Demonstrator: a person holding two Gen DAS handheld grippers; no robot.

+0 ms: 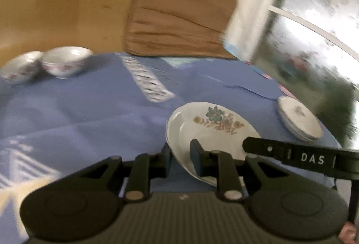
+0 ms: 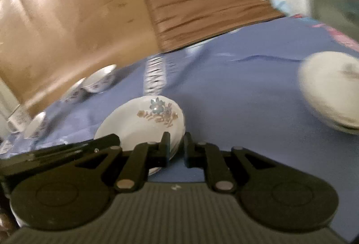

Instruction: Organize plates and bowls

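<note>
2 grippers share 1 flowered plate here: the left gripper has its jaws nearly closed on the plate's left rim, and the right gripper is pinched almost shut on the opposite rim, so the plate sits tilted between them above the blue cloth. In the right wrist view the rim runs between the 2 fingers, though blur makes it hard to say how firmly the pads press.

The step in hand looks like carrying this plate toward the stack of plates, which lies on the cloth well apart from the held plate, off to the right. 2 bowls stand near the far left edge of the cloth, just beside each other; more bowls show at the left of the right wrist view.

The next move likely calls for keeping both grips level with each other, bringing the plate over the stack, lowering it flat and centred, then freeing both rims together. An uneven release could let the plate slide off.
</note>
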